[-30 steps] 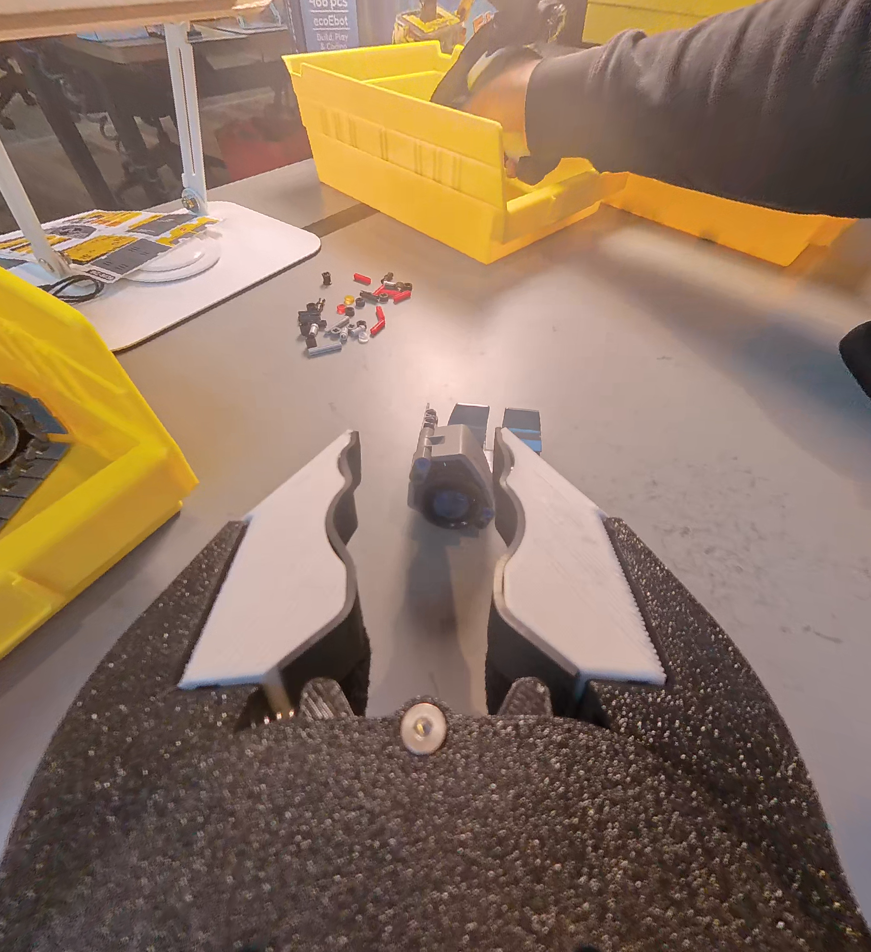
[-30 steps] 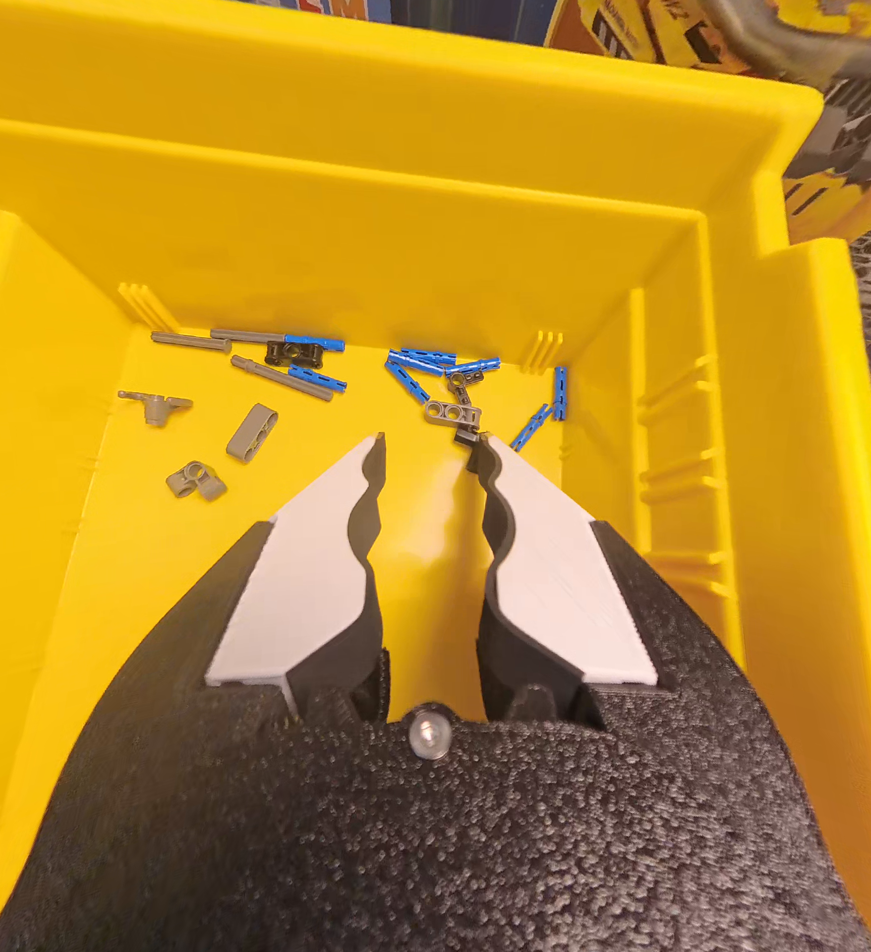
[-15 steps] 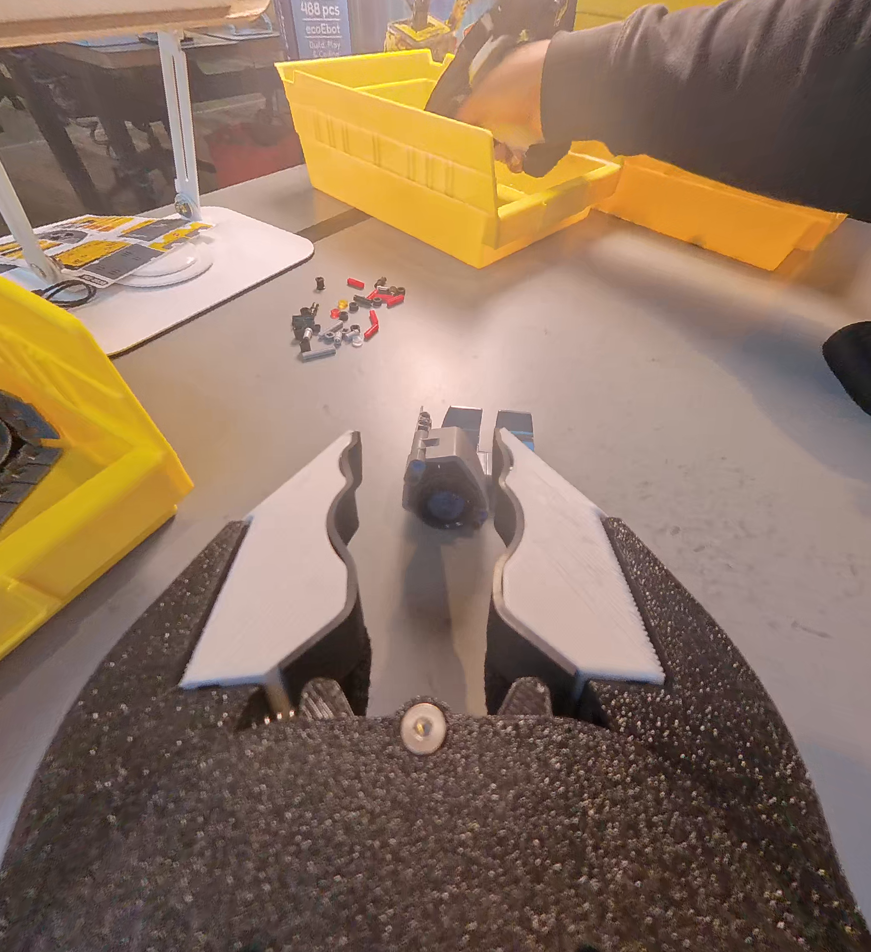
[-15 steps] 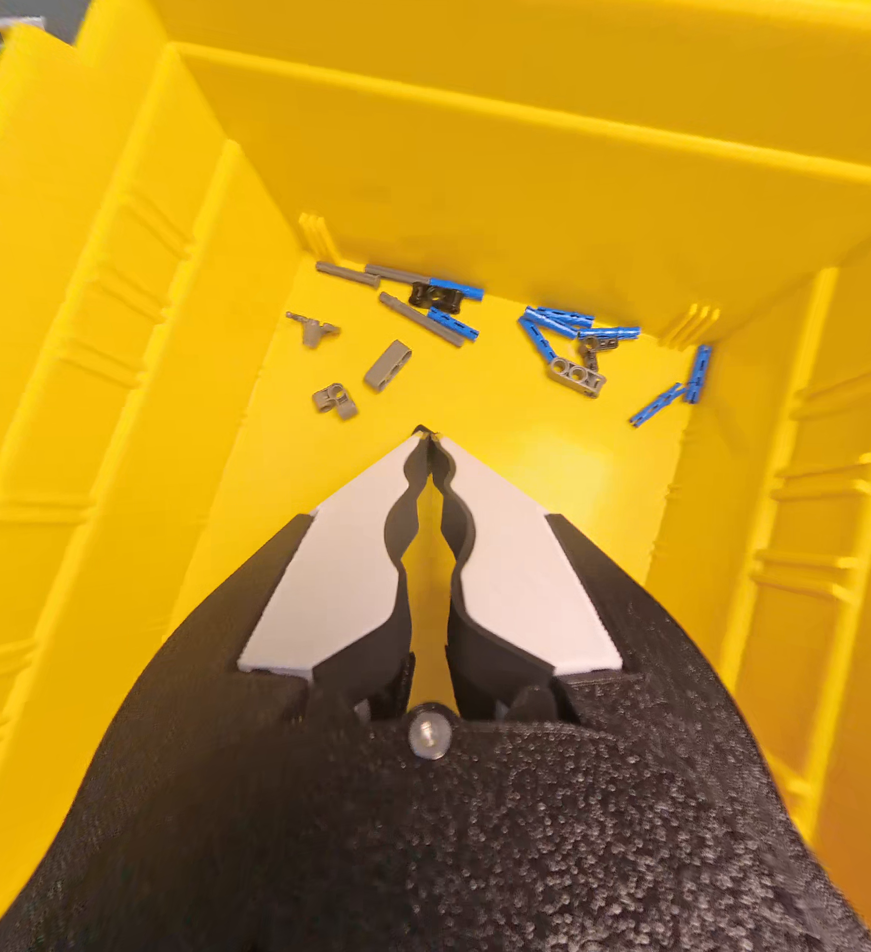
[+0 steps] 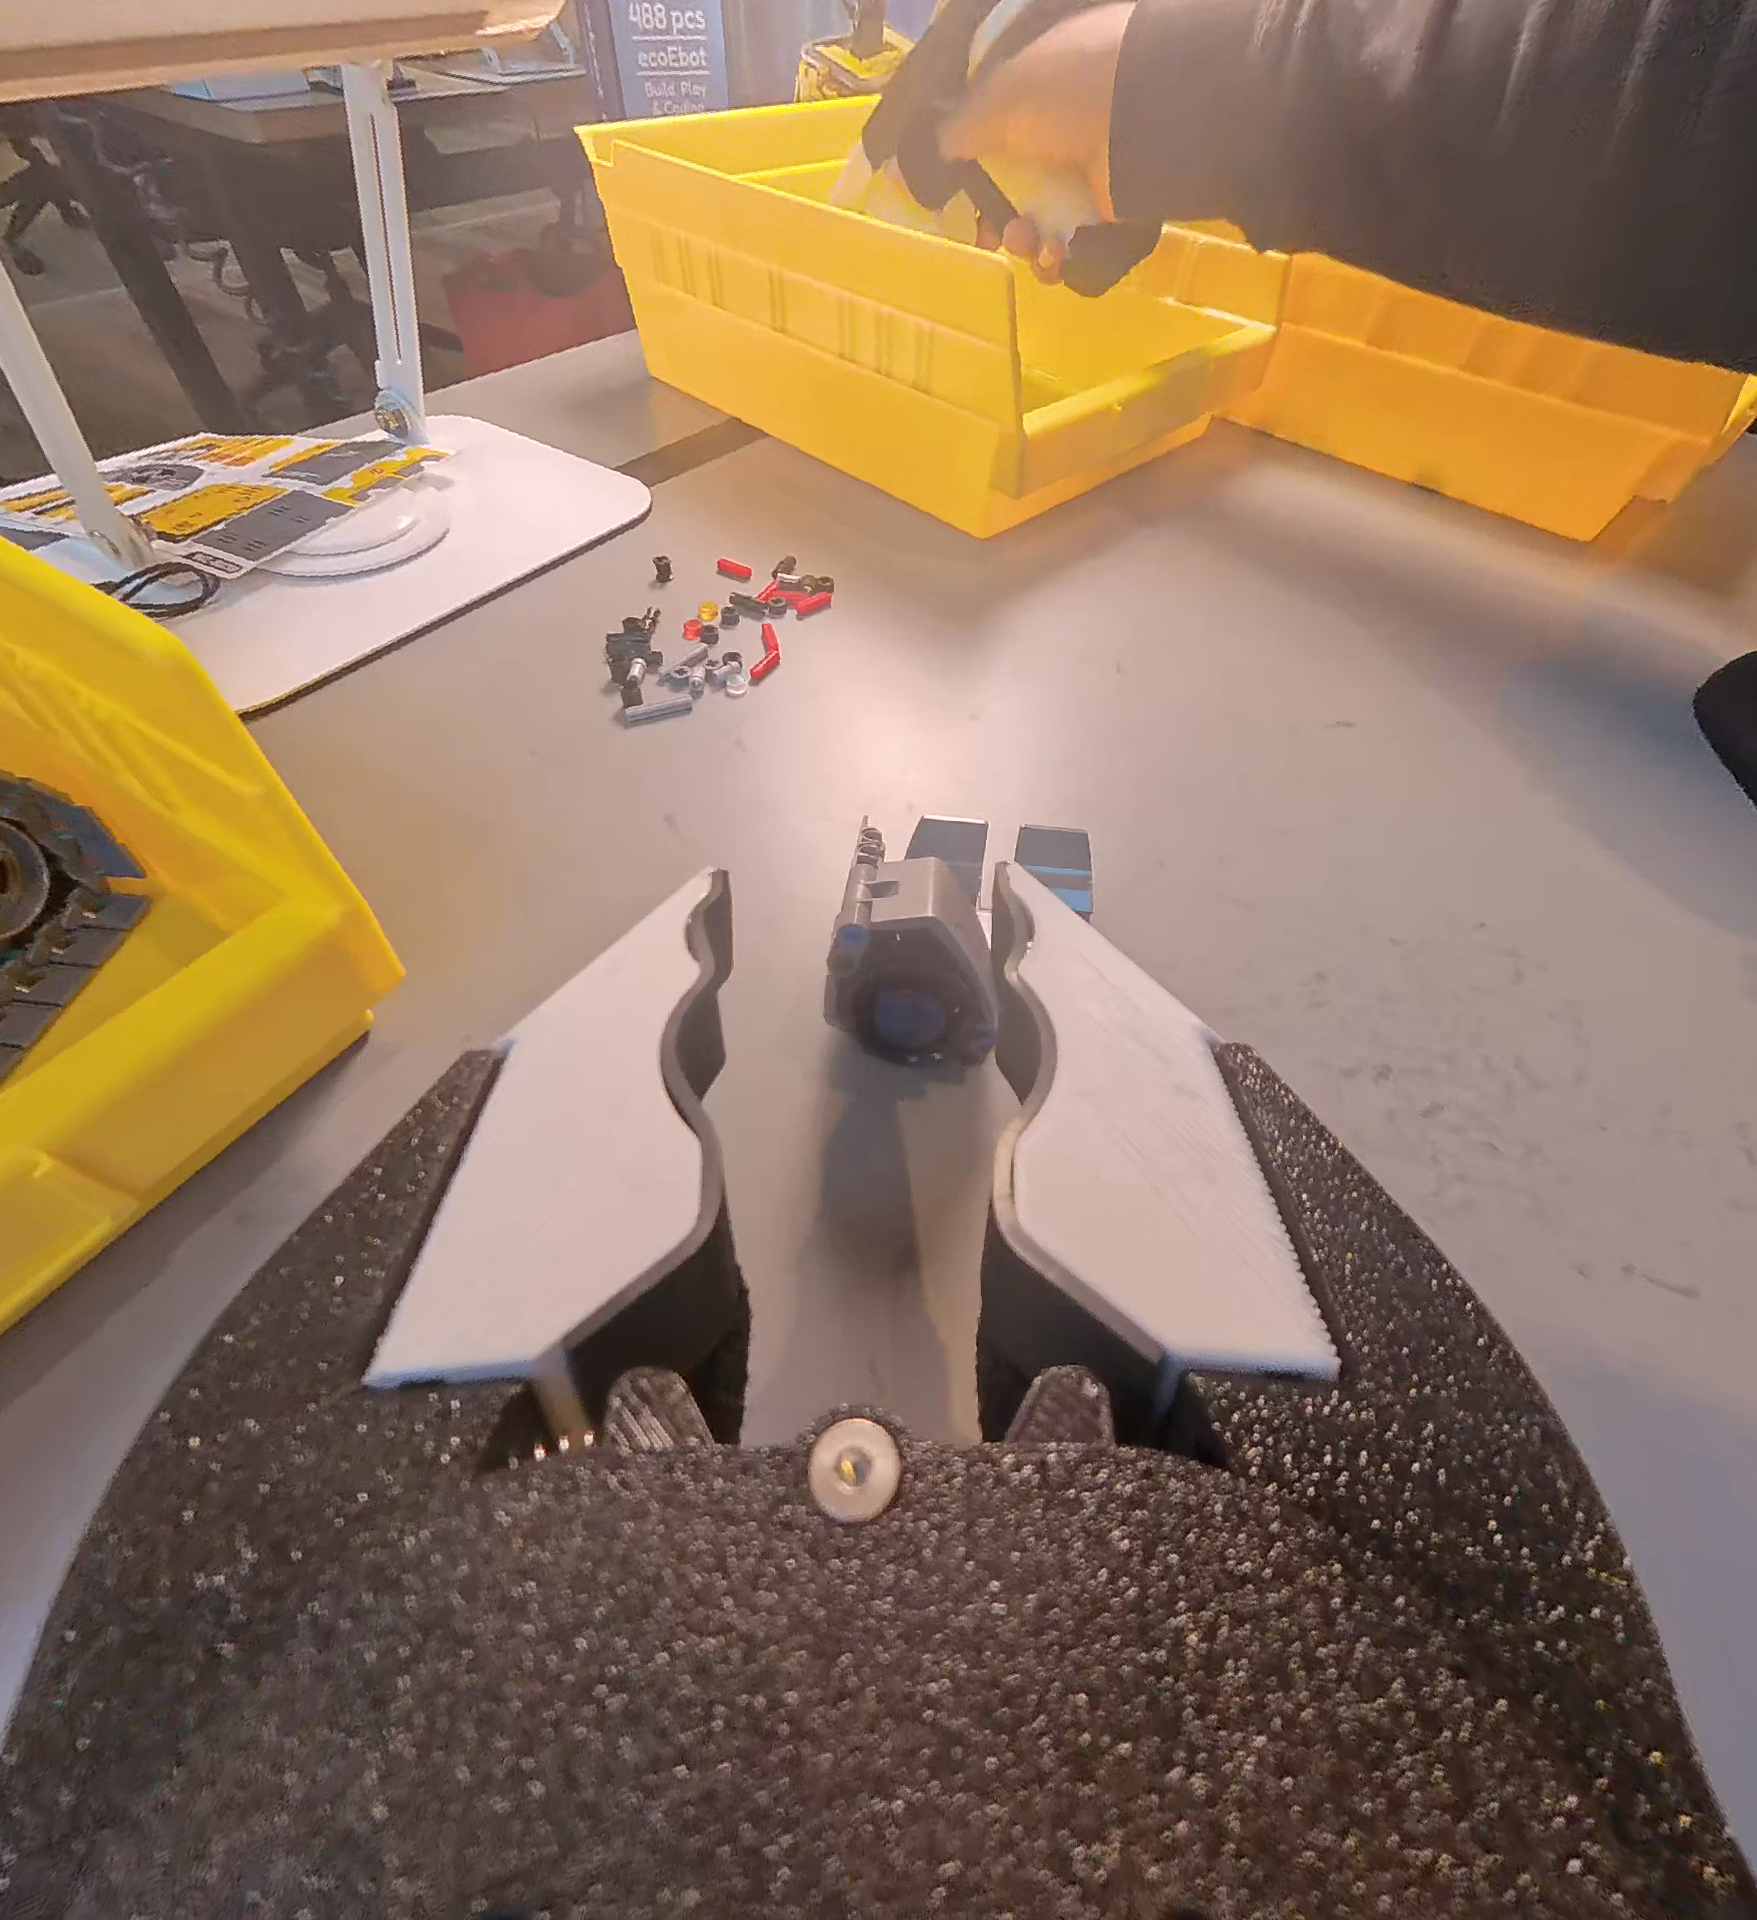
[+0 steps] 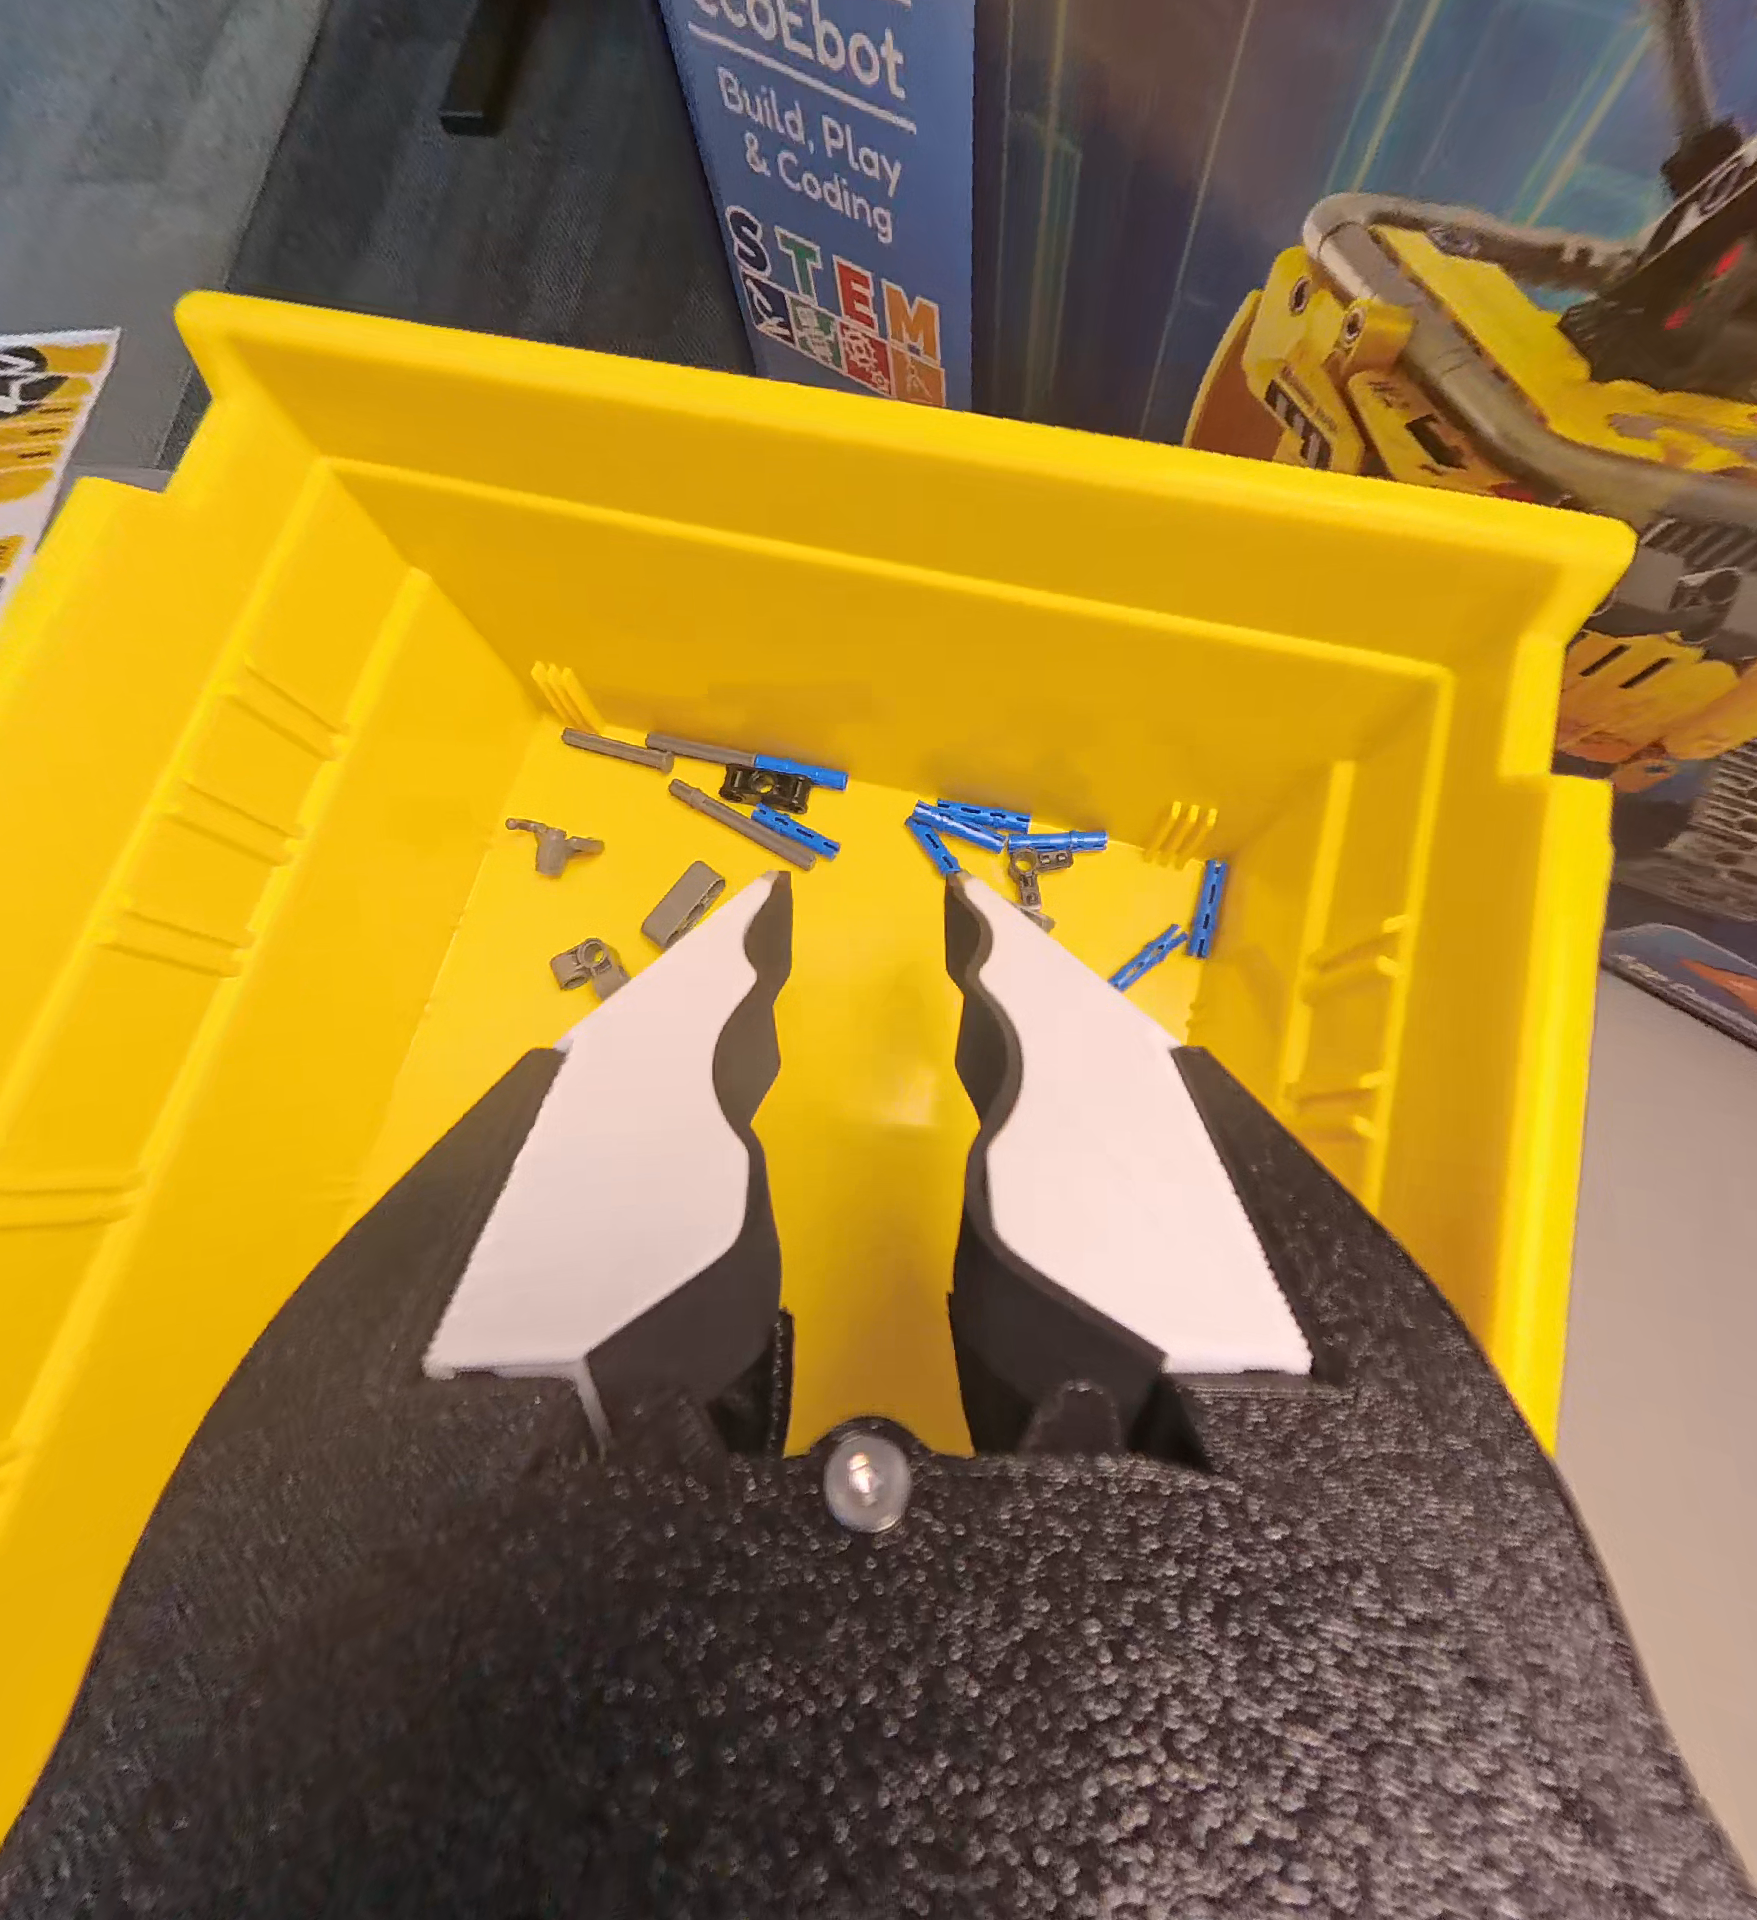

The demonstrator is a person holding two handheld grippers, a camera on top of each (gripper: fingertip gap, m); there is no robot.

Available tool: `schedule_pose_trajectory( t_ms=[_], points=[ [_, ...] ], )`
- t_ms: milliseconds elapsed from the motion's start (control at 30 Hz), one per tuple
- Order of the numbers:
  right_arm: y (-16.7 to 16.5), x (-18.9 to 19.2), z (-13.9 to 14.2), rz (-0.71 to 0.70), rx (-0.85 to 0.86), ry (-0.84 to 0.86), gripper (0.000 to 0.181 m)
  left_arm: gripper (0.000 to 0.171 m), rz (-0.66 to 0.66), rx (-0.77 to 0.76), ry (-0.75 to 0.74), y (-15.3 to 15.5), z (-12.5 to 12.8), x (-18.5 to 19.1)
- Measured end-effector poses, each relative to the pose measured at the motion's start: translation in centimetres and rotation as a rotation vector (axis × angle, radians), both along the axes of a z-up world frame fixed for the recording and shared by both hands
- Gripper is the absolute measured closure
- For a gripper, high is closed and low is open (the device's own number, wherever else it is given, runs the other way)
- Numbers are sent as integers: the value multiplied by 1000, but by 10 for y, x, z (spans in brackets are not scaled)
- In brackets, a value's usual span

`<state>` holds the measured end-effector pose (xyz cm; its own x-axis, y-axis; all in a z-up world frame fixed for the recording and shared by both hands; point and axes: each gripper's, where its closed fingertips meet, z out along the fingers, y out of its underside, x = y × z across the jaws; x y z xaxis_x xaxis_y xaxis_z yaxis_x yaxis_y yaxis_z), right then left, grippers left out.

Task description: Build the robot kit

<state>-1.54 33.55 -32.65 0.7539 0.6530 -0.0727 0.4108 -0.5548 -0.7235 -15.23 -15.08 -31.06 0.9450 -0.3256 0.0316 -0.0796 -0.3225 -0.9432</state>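
**Motor block between your left fingers, right gripper over the bin**

The grey motor block [image 5: 905, 966] lies on the table [image 5: 1373, 935] between your left gripper's [image 5: 858, 899] spread fingers, against the right one. Your right gripper [image 6: 866, 883], released and empty, hangs above the yellow bin [image 6: 853, 644] of blue pins [image 6: 967, 816].

Glossy yellow plastic bin [image 6: 957, 582]; smooth matt grey table [image 5: 1373, 831]; ribbed plastic tongs [image 5: 858, 904].

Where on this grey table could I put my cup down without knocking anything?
The widest bare patch of the grey table lies right of the grey motor block, short of the yellow bins. Another strip runs between the scattered small parts and that block. It is crowded by the left yellow bin and the white stand base.
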Motion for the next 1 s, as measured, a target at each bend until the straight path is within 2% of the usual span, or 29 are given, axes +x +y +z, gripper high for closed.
schedule_pose_trajectory(
  t_ms=[333, 500, 700, 800, 900, 1000],
  points=[
    [10, -32, -25, 160, 50, -36, 153, 122, 8, -1, -1, 1, 0, -2],
    [12, -46, -34, 160, 15, -57, 153, 123, 14, -1, -21, 2, 1, -4],
    [13, -48, -39, 130, -40, -105, 162, 123, 14, -1, -27, 2, 1, -5],
    [11, -46, -39, 150, -48, -128, 162, 123, 13, -1, -24, 2, 1, -4],
    [4, -38, -45, 184, -55, -176, 173, 123, 11, 1, -23, 2, 1, -4],
    [-3, -32, -44, 207, -64, -178, 173, 123, 9, 0, -21, 1, 1, -4]
  ],
)
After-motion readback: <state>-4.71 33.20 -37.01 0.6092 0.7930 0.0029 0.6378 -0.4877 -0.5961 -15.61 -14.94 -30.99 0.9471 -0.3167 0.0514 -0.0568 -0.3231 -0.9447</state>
